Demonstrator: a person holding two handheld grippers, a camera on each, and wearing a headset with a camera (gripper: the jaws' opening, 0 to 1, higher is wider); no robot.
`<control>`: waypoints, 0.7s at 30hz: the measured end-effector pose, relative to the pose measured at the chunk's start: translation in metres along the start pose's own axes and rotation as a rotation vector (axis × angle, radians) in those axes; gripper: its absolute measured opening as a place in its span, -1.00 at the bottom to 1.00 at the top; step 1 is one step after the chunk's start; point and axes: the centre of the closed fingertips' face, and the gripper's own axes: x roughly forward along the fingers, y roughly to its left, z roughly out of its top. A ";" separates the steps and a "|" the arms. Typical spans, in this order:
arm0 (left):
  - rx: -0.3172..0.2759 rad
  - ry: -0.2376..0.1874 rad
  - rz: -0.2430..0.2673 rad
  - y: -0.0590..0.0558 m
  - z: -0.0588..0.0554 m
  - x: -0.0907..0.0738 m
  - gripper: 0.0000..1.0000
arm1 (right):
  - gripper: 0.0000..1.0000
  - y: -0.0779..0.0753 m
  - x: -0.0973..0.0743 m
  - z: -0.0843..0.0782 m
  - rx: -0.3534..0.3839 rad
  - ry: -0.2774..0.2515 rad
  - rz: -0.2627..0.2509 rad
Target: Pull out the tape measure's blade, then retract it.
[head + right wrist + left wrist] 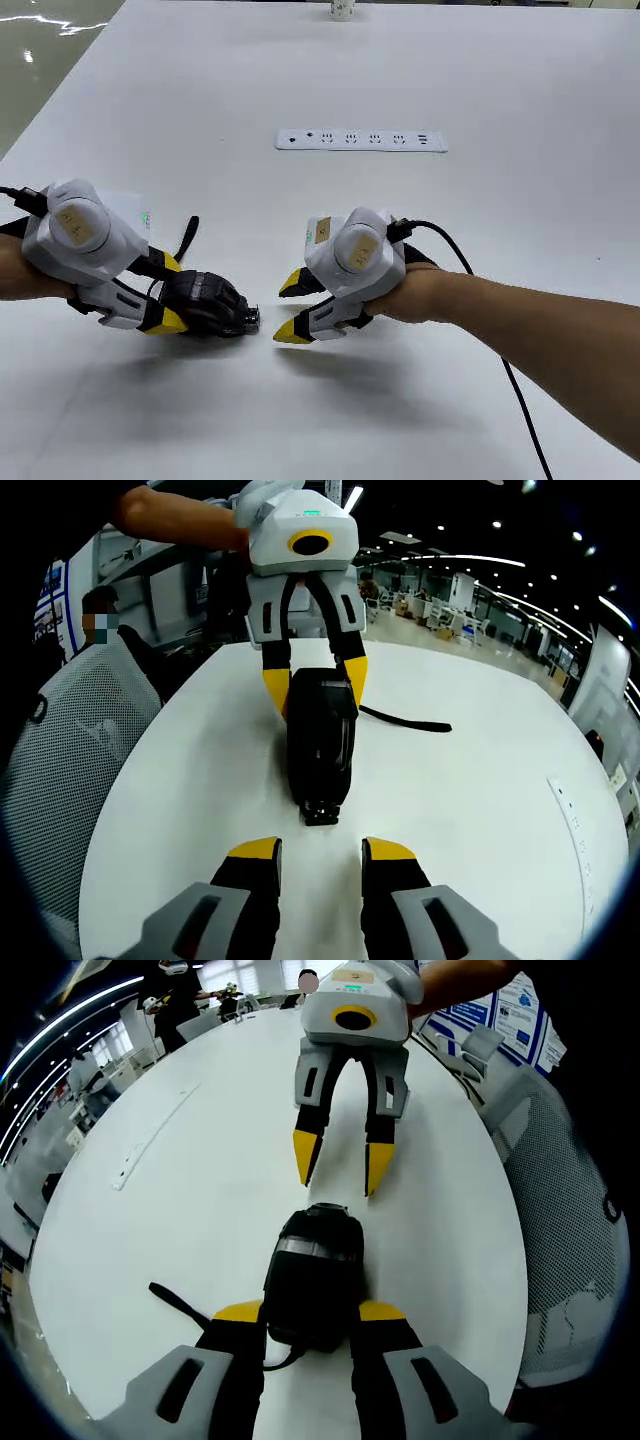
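A black tape measure (208,300) lies on the white table, its blade fully inside. My left gripper (168,292) is shut on its body (315,1278), one yellow-tipped finger on each side. A black wrist strap (186,238) trails behind it. The blade's end hook (320,810) points toward my right gripper (292,307). That gripper is open, its two yellow tips (318,850) a short way in front of the hook and not touching it. In the left gripper view the right gripper (340,1165) faces the case head-on.
A white power strip (361,140) lies flat farther back on the table. A small white cup (342,9) stands at the far edge. A black cable (470,280) runs from the right gripper along the person's forearm. A mesh office chair (560,1210) stands beside the table.
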 end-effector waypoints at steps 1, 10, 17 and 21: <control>0.003 0.002 -0.002 0.000 0.000 0.000 -0.45 | -0.44 0.000 0.002 0.001 -0.002 0.001 0.002; 0.010 0.013 -0.002 0.001 -0.002 0.002 -0.47 | -0.54 -0.001 0.014 0.009 0.000 -0.010 0.013; 0.002 0.017 -0.007 0.002 -0.003 0.002 -0.47 | -0.62 -0.005 0.019 0.012 0.005 -0.009 0.016; 0.003 0.020 -0.009 0.002 -0.003 0.002 -0.47 | -0.68 -0.005 0.022 0.013 0.005 -0.005 0.022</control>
